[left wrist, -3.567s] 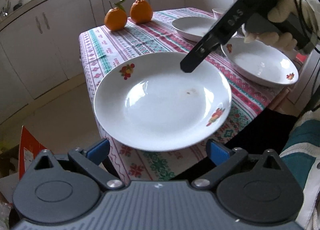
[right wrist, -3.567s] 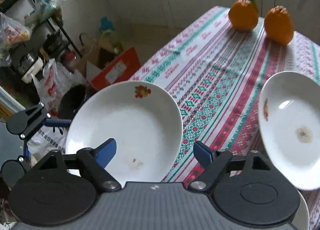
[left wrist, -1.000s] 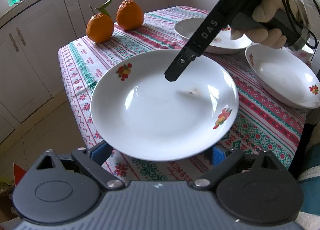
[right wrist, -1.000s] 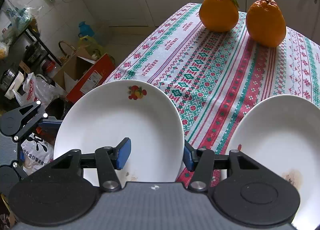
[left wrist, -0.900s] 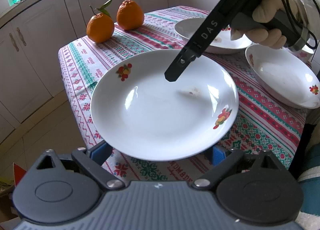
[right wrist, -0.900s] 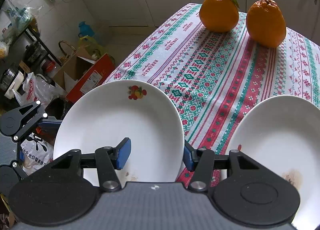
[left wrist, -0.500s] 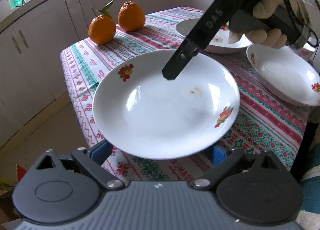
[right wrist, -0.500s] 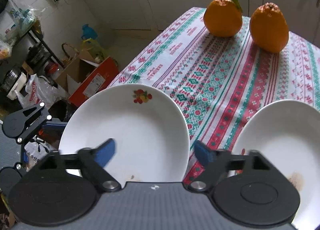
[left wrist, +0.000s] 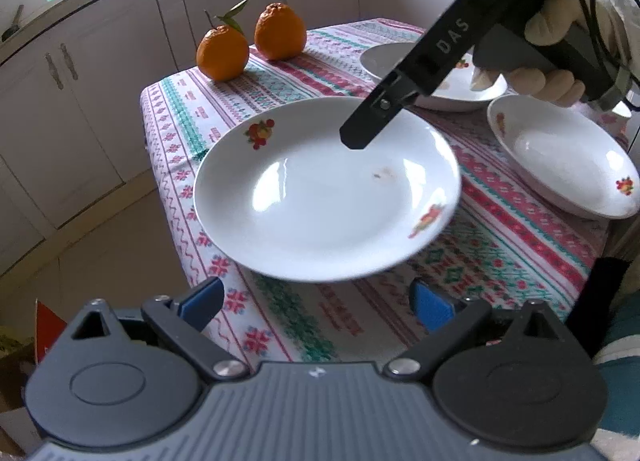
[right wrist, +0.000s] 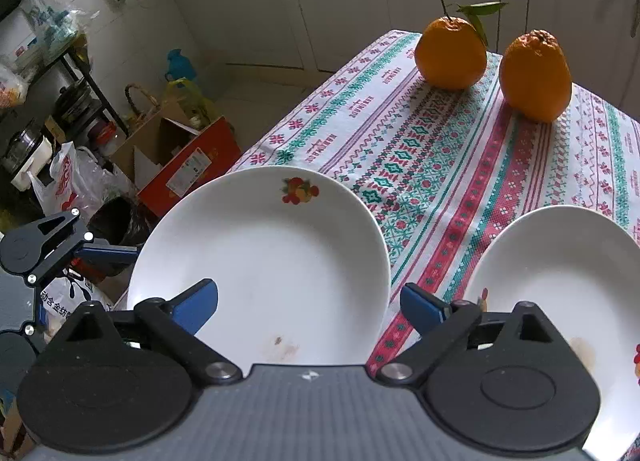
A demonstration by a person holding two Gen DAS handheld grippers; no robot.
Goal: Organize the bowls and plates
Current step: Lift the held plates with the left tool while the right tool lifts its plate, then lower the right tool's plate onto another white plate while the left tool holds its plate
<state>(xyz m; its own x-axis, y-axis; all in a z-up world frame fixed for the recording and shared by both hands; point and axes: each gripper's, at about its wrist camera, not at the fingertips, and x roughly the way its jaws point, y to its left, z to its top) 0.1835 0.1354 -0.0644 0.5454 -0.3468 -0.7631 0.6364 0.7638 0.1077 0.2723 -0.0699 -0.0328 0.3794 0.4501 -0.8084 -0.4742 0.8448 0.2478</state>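
Below, my left gripper (left wrist: 316, 301) hangs off the near edge of the table with its blue-tipped jaws spread wide and holding nothing. Just ahead of it, the white shallow ceramic plate with red fruit decals (left wrist: 326, 197) sits at the table's near left corner, partly over the edge; whether it rests fully on the cloth I cannot tell. A small brown smear marks its inner surface.

My right gripper (right wrist: 309, 303) is likewise released, its jaws parted above the plate's rim, one blue tip over the white interior and the other over the cloth. From the left wrist view its black finger points down over the plate's far rim, gripped by a gloved right hand (left wrist: 556, 53).

Two further white fruit-decal dishes are present: one (left wrist: 560, 157) along the table's right edge, another (left wrist: 440, 73) behind it toward the far side.

A cross-stitch-patterned tablecloth in red, green and white bands (left wrist: 304, 73) covers the table. At its far left corner stand a leafy-stemmed orange (left wrist: 222, 53) and a knobbly orange (left wrist: 280, 35), close together.

White kitchen cabinets (left wrist: 92, 73) line the room. On the floor beside the table lie a red cardboard box (right wrist: 192, 173), plastic bags and a dark shelving rack (right wrist: 60, 97).
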